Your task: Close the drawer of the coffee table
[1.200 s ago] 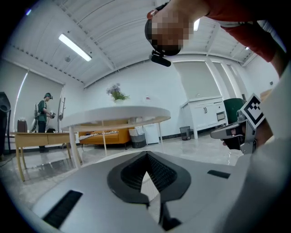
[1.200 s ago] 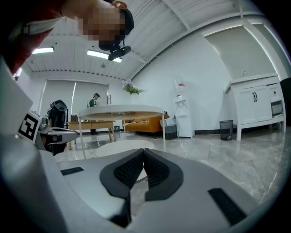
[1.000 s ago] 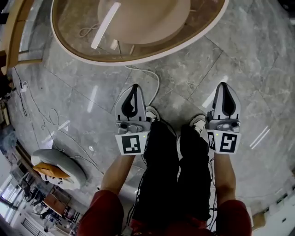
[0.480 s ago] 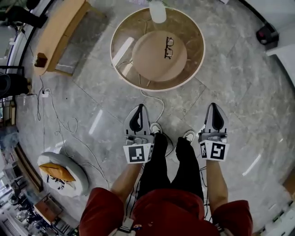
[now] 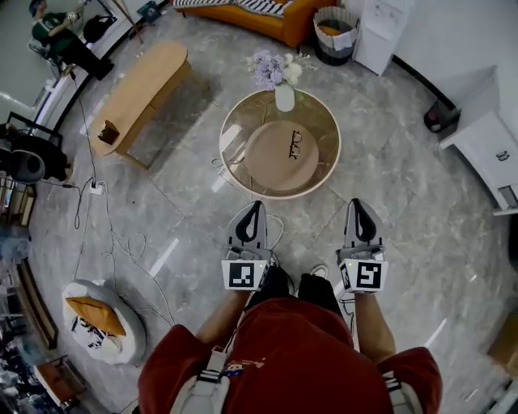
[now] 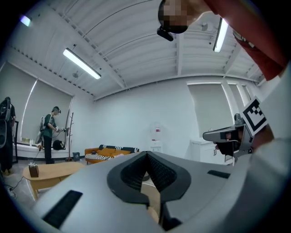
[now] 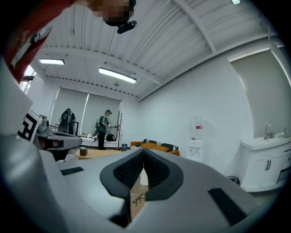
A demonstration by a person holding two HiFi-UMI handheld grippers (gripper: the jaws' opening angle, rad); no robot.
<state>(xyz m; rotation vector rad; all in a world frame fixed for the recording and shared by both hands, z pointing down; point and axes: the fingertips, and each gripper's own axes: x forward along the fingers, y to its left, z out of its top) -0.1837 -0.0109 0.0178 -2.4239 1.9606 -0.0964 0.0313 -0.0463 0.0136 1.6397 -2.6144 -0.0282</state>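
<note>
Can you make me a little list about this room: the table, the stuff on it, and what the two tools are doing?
Table: round coffee table with a glass top, ahead of the person's feet
On the table: glasses and a vase of flowers
Drawer: none seen sticking out, looking from above
Left tool: shut, holding nothing
Right tool: shut, holding nothing
Nearby: wooden bench, orange sofa
</note>
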